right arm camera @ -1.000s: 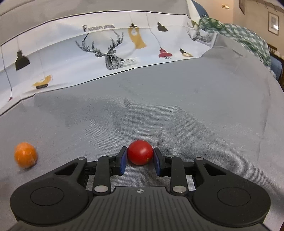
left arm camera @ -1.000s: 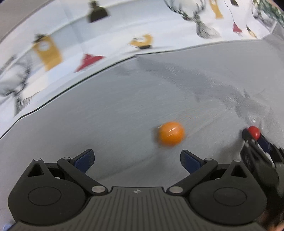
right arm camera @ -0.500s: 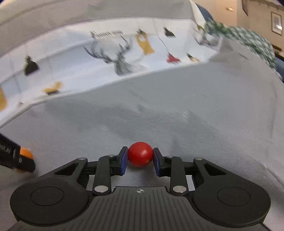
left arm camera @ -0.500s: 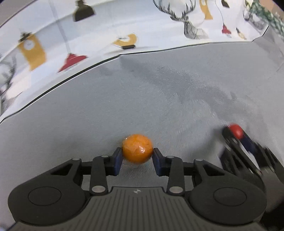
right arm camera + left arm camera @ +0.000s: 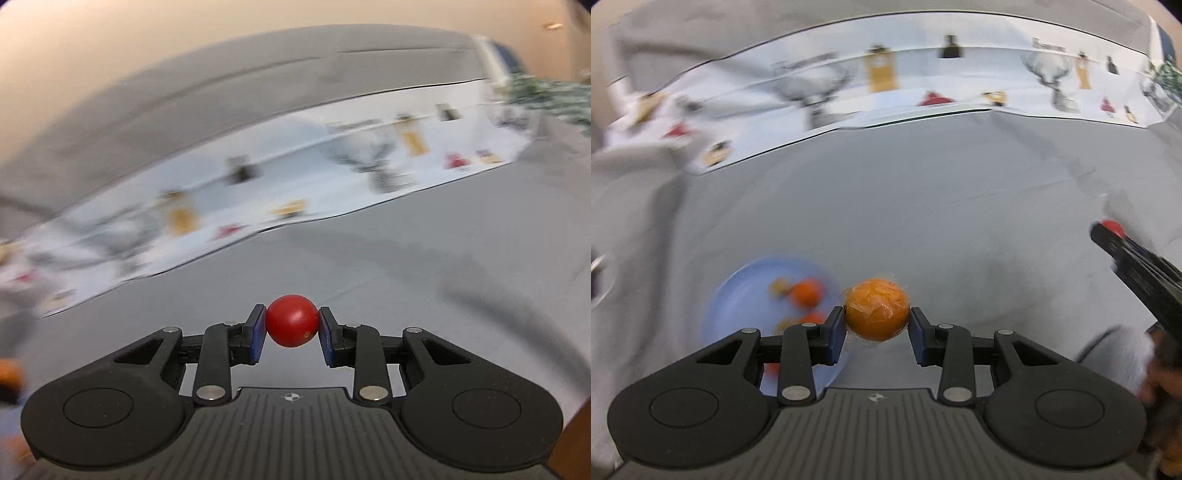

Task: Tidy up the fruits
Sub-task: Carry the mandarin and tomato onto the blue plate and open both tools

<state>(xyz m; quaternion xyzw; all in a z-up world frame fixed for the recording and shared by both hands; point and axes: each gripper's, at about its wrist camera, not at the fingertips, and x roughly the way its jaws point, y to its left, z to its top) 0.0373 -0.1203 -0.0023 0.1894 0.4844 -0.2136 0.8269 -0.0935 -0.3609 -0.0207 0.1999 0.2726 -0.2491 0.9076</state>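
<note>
- Grey cloth (image 5: 923,206) is covering the whole surface, w/ a white printed sheet (image 5: 923,85) (deer, lamps) running along the far edge. Could be a bed or a table, can't tell.
- Left gripper (image 5: 877,328) is pinching a wrapped-looking orange (image 5: 877,309) between its blue pads, and it's hanging in the air, clear of the cloth.
- Right gripper (image 5: 291,330) is squeezing a small red tomato (image 5: 291,320) the same way, pads pressing on both sides. It's also showing up at the right edge of the left cam.
- Blue plate (image 5: 738,288) is sitting on the cloth just left of and below the orange. It's blurry, but 2 or 3 orange fruits (image 5: 807,292) are already lying in it, plus something red down by the gripper's arm.
- Progress, imo: decent chunk done, since some fruit is on the plate already and both grippers are carrying one each.
- What's left: getting the orange over the plate and letting go, then the tomato. The orange is close to the rim; the tomato is well off to the right.
- No other loose fruit showing on the cloth, tho everything is pretty smeared, so not 100% sure.
</note>
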